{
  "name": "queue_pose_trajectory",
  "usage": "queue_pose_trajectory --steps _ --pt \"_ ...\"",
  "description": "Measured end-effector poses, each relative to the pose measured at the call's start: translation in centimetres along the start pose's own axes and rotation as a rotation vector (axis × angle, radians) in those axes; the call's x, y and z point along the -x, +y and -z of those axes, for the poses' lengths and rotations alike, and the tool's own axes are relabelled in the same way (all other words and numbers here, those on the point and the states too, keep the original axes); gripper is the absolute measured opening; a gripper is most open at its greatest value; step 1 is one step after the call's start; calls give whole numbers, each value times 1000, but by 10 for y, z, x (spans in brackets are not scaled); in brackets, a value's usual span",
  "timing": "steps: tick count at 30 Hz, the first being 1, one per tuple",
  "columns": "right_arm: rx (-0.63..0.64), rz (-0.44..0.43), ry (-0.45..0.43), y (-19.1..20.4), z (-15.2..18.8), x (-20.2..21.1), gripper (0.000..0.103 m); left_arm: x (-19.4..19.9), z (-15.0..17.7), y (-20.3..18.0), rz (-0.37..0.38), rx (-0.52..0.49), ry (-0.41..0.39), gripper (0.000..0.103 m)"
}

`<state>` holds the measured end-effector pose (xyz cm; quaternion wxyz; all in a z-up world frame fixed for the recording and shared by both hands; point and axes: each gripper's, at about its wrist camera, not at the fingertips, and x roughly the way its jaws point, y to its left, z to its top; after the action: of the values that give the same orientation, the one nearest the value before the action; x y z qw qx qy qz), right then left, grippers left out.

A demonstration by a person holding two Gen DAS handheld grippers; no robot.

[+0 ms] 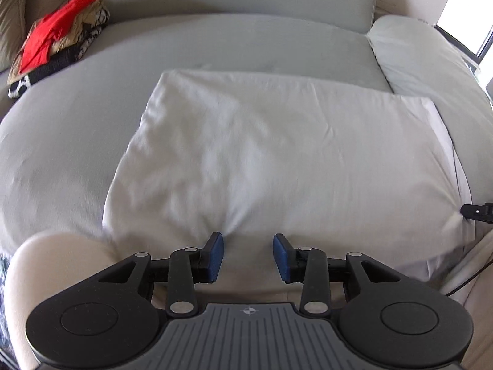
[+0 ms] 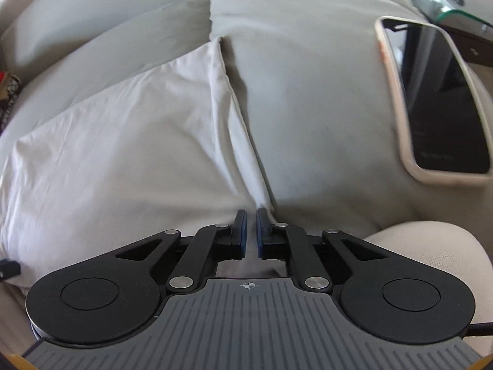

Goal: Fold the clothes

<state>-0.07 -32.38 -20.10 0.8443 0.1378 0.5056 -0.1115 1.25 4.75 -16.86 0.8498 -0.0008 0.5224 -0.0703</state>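
A white cloth (image 1: 262,160) lies folded into a rough rectangle on the grey sofa seat (image 1: 215,49). My left gripper (image 1: 248,240) is open at the cloth's near edge, with its blue pads (image 1: 215,256) apart and nothing between them. The right gripper's tip (image 1: 476,211) shows at the cloth's right corner in the left wrist view. In the right wrist view my right gripper (image 2: 251,215) has its jaws almost together at the cloth's (image 2: 123,154) near right corner. I cannot tell whether cloth is pinched between them.
A pile of clothes with a red garment (image 1: 55,40) on top sits at the far left of the sofa. A grey cushion (image 2: 308,108) lies on the right with a phone (image 2: 440,98) on it. A glass side table (image 2: 462,3) stands beyond.
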Motion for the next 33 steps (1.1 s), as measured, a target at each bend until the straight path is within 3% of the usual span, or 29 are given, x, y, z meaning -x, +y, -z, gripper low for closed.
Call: queue_pose_trajectory --steps 4,10,18,21,22,24,27,29,33 --pt "-1 -94 -51 15 13 30 34 13 4 -7 19 -25 27 35" --pt "61 -224 -95 23 26 55 35 31 1 -29 17 -86 -24 36" --pt "115 -347 -39 27 25 32 36 33 6 -64 -84 -25 -36 36" --pt "137 -389 -55 27 24 28 35 38 11 -74 -104 -12 -38 36" --pt "147 -394 -63 27 23 27 33 39 12 -77 -101 -12 -55 36" --pt "169 -397 -78 30 20 25 17 42 13 -81 -91 -13 -90 37" --pt "180 -384 -98 37 16 22 17 38 5 -85 -84 -59 -149 38" --pt "168 -368 -107 39 15 21 17 30 -2 -84 -126 -56 -160 38" --pt "133 -332 -111 39 14 16 19 13 -7 -73 -135 -19 -141 37"
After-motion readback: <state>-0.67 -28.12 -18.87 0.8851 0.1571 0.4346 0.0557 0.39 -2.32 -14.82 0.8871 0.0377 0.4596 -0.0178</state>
